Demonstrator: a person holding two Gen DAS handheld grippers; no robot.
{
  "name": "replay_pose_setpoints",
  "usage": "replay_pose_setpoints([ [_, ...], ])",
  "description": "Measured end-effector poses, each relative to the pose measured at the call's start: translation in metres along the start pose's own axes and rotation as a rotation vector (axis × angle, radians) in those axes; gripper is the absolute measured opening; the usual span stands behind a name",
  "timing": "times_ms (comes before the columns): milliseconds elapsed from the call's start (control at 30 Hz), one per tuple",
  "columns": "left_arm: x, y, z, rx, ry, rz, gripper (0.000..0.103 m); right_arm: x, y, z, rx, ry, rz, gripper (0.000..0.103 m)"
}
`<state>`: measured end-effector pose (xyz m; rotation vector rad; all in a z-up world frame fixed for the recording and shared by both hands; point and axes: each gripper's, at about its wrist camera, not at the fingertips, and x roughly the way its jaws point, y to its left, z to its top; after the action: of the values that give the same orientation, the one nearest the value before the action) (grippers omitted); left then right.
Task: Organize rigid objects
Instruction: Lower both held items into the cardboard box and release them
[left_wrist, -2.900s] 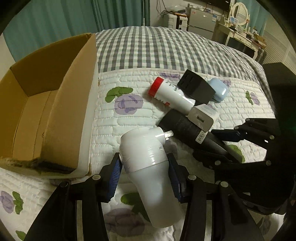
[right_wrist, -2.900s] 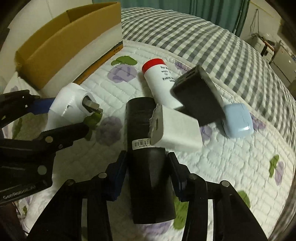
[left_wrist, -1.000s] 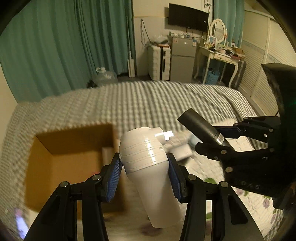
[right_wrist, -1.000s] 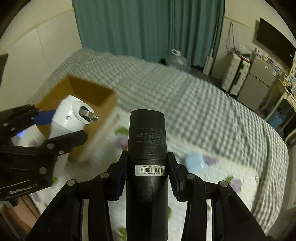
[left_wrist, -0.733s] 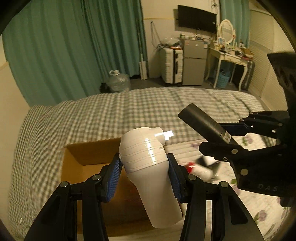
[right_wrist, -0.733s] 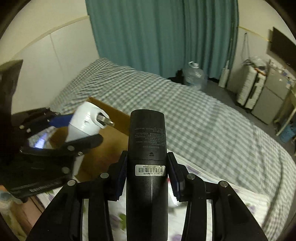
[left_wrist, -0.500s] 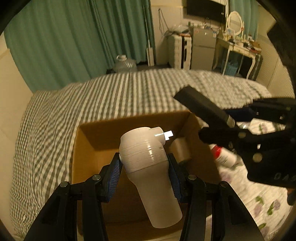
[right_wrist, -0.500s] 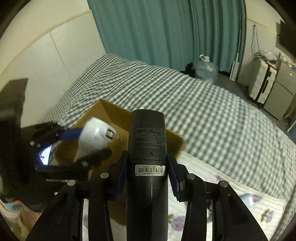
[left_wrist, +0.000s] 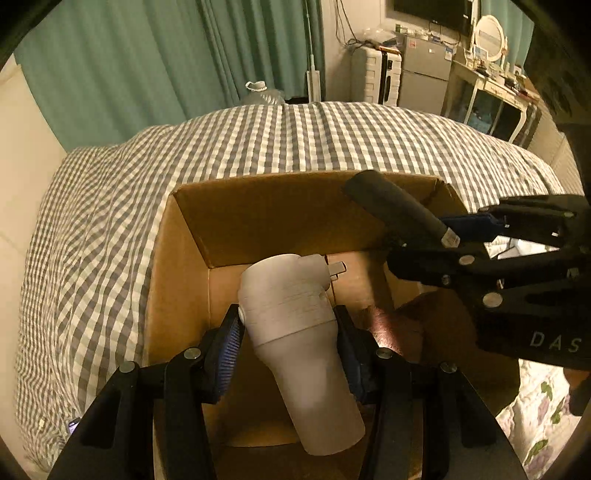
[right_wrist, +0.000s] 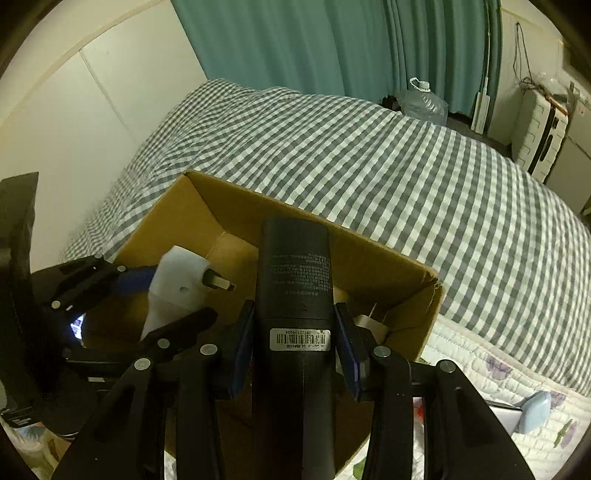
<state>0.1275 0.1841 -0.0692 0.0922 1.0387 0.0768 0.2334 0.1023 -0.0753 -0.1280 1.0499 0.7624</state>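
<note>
The cardboard box sits open on the checked bedspread, and everything here is placed against it.

Left wrist view, left to right: the left gripper is clenched on the white plug-in device, its blue pads pressing both sides, the device hanging over the box's interior with its metal prong pointing toward the far wall. To the right, the right gripper reaches in over the box's right wall, jaws closed around the black cylinder, whose free end angles up toward the box's far right corner. Beyond the right wall only a strip of the floral quilt shows.

Right wrist view, left to right: the left gripper enters over the box's left side with the white plug-in device clamped, its prong aimed at the box's middle. In the centre the right gripper grips the black cylinder just above its barcode label, over the box's near right part. This view alone shows a white charger lying inside the box by its right wall, prongs up, and a pale blue case on the floral quilt outside, right of the box.
</note>
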Motion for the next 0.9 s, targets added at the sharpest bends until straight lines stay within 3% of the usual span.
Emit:
replay_pose_setpoints([
  [67, -0.002, -0.002, 0.001, -0.006, -0.003, -0.005, 0.052, -0.005, -0.002, 0.001, 0.002, -0.018, -0.013, 0.045],
  [133, -0.007, -0.004, 0.003, -0.011, -0.013, 0.012, 0.060, -0.018, -0.006, 0.002, 0.000, -0.057, -0.012, 0.066],
  [333, -0.038, -0.023, 0.013, -0.009, -0.087, 0.061, 0.067, -0.073, -0.025, 0.004, 0.012, -0.187, -0.065, 0.084],
  [500, -0.068, -0.055, 0.026, -0.020, -0.164, 0.081, 0.069, -0.120, -0.054, -0.014, 0.037, -0.270, -0.161, 0.091],
  [600, -0.080, -0.079, 0.030, -0.024, -0.196, 0.055, 0.069, -0.151, -0.069, -0.033, 0.029, -0.322, -0.257, 0.095],
  [767, -0.094, -0.125, 0.036, -0.014, -0.209, 0.000, 0.070, -0.190, -0.087, -0.067, 0.036, -0.347, -0.335, 0.096],
  [900, -0.111, -0.166, 0.039, 0.016, -0.249, 0.006, 0.070, -0.217, -0.103, -0.090, 0.047, -0.365, -0.379, 0.099],
])
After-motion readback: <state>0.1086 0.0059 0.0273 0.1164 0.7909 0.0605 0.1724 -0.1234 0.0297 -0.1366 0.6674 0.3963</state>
